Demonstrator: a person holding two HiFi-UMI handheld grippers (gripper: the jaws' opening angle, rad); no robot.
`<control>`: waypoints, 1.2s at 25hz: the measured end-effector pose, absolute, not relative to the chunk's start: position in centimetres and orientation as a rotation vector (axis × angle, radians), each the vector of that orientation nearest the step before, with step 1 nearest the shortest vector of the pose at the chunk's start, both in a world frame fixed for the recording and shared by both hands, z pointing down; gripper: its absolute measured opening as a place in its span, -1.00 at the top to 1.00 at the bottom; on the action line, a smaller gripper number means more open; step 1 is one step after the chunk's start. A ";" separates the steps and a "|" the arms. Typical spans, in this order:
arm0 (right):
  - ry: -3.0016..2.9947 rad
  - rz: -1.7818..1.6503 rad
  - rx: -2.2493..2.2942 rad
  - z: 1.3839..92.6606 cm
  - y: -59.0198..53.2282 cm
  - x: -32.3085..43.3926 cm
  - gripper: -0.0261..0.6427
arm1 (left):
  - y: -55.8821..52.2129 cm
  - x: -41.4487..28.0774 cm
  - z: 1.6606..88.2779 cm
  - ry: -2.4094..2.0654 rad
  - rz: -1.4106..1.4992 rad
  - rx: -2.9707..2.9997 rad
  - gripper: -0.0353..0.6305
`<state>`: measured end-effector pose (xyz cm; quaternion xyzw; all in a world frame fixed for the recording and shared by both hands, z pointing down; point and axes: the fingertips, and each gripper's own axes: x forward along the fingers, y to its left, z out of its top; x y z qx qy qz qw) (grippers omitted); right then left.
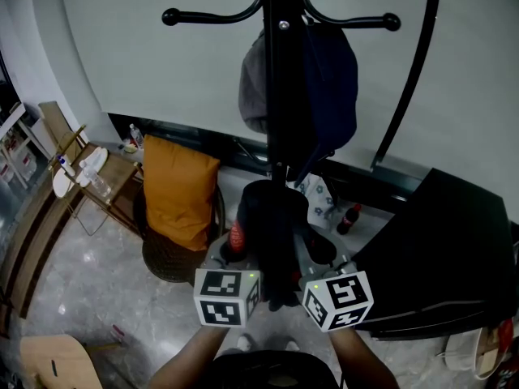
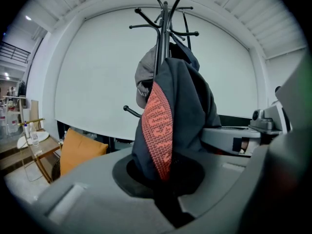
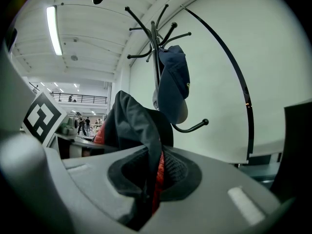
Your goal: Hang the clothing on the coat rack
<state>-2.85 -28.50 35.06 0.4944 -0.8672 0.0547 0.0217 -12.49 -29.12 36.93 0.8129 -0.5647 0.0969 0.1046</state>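
The left gripper and right gripper are both clenched on a dark garment with a red band, bunched at lower centre, below the coat rack.

I make out lettering running along the orange-red band of the dark garment, but I cannot read the letters with any certainty. The left marker cube and the right marker cube carry black-and-white square patterns only.
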 end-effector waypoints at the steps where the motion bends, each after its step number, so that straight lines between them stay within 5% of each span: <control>1: -2.686 0.173 1.536 35.1 -28.6 -2.9 0.82 | -29.3 -12.5 37.0 -1.658 0.285 2.401 0.82; 30: -2.655 0.226 1.599 36.4 -32.3 -3.4 0.82 | -33.5 -11.7 37.8 -1.567 0.275 2.455 0.82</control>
